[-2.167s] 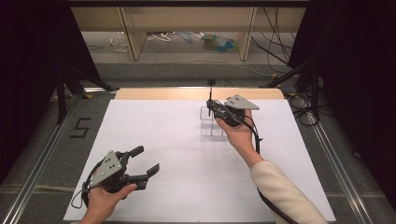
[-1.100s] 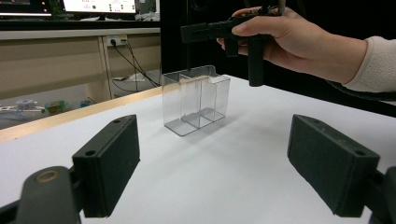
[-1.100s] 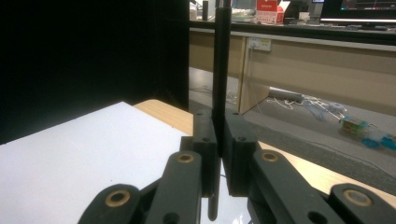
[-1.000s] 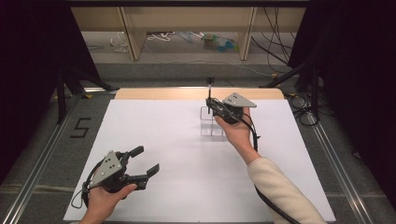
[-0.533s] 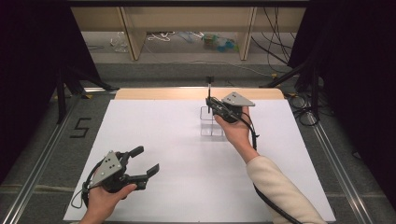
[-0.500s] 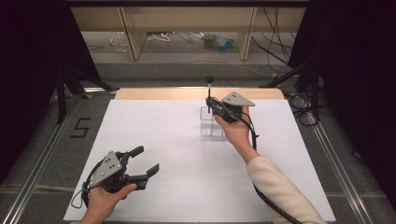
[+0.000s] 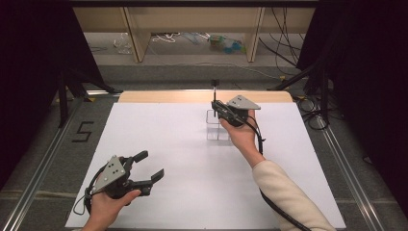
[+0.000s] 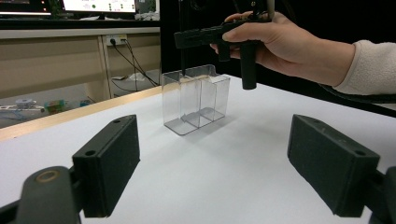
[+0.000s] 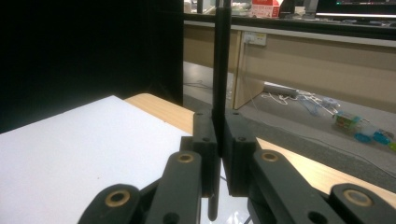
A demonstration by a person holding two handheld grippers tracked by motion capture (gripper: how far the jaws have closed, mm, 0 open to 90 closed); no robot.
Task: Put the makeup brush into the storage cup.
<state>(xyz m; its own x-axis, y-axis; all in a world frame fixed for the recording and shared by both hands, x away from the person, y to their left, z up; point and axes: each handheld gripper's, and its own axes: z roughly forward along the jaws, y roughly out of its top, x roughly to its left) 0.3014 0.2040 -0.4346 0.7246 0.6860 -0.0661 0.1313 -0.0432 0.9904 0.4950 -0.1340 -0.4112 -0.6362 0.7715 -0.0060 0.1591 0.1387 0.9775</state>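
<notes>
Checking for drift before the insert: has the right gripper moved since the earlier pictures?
No. The right gripper, shut on the thin black rod, hangs at the same spot over the clear divided box in the high view.

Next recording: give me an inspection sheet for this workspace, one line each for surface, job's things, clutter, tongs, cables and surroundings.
Surface: white table top, with a wooden strip along the far edge.
Job's things: clear plastic holder with compartments, upright near the far edge; thin black rod held upright just above it.
Clutter: nothing seen on the table.
Tongs: right tongs shut on the black rod; left tongs open, holding nothing, near the front left corner.
Cables: one trails from the right tongs under the sleeve; loose cables lie on the floor beyond the table.
Surroundings: dark curtains at both sides, wooden shelving behind, a "5" marked on the floor.
</notes>
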